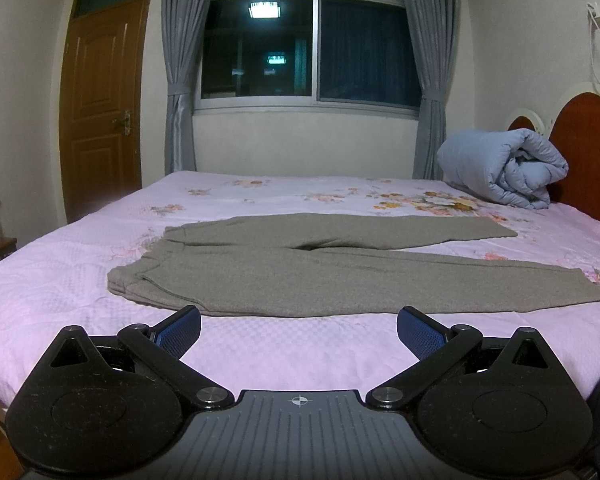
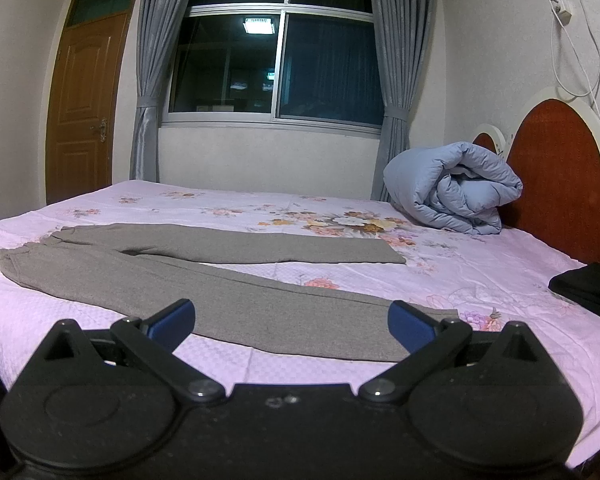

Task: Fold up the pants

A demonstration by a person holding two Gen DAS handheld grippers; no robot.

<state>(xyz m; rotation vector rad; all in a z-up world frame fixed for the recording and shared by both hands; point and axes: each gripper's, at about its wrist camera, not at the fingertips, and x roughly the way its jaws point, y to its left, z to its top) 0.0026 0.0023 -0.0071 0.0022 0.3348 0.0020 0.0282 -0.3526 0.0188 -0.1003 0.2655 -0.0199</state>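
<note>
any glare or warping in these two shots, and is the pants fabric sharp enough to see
Left wrist view: the ceiling light reflects in the dark window, fisheye bows the door, and the grey pants show soft, with little weave detail. Right wrist view: same reflection in the window, curved walls, corners vignetted black, pants slightly blurred.

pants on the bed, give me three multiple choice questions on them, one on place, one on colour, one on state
1. Where is the rolled quilt relative to the pants?
A. On top of them
B. Apart, by the headboard
C. Under the waistband

2. What colour are the pants?
A. Grey
B. Black
C. Blue

3. How do the pants lie?
A. Folded in half
B. Bunched in a heap
C. Spread flat, legs apart

Answers:
1 B, bare pink bedsheet separates them.
2 A, both views show plain grey cloth.
3 C, both legs lie flat; the left gripper and right gripper have open jaws and hold nothing.
</note>
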